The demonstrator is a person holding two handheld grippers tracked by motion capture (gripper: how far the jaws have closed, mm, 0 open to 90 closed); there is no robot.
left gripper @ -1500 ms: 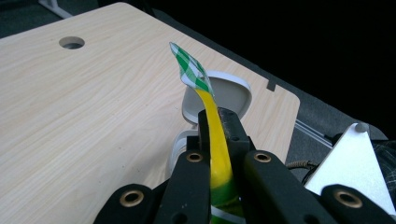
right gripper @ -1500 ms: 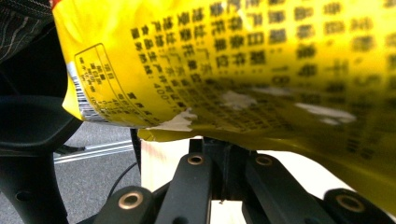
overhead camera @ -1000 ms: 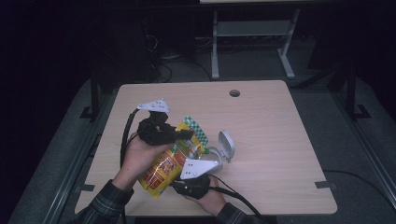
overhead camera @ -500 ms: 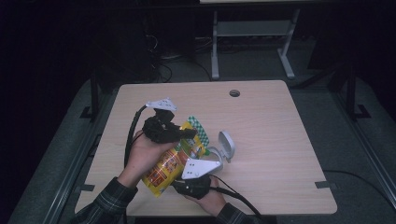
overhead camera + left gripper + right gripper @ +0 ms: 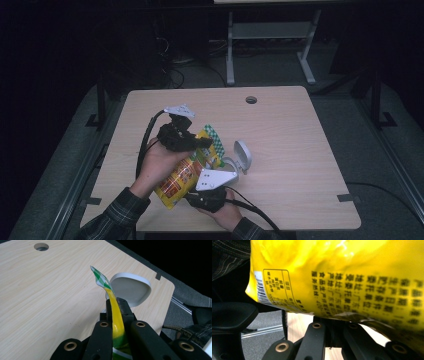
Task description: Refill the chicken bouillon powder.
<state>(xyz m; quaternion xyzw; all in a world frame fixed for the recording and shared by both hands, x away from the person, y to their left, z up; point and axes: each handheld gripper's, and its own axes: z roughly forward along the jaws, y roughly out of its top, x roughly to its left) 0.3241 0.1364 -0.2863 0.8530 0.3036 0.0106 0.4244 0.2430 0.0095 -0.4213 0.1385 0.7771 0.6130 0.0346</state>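
Note:
A yellow snack bag (image 5: 182, 175) with a green-checked top edge is held above the table between both grippers. My left gripper (image 5: 199, 143) is shut on the bag's upper part; in the left gripper view the thin yellow film (image 5: 115, 302) stands pinched between the jaws of the left gripper (image 5: 116, 305), and the checked corner (image 5: 99, 277) sticks out past them. My right gripper (image 5: 200, 180) comes from below near the table's front edge. In the right gripper view the right gripper (image 5: 334, 320) has its jaws together at the lower seam of the bag (image 5: 352, 277), whose printed back hangs overhead.
A small white container with its lid open (image 5: 241, 157) stands on the wooden table (image 5: 300, 145) just right of the bag; the lid (image 5: 132, 287) lies right behind the bag's tip. A cable hole (image 5: 251, 99) sits at the far edge. Cables trail from both grippers.
The left hand has shifted slightly up and to the right with the bag's top, tilting the bag more upright. The right hand has stayed put.

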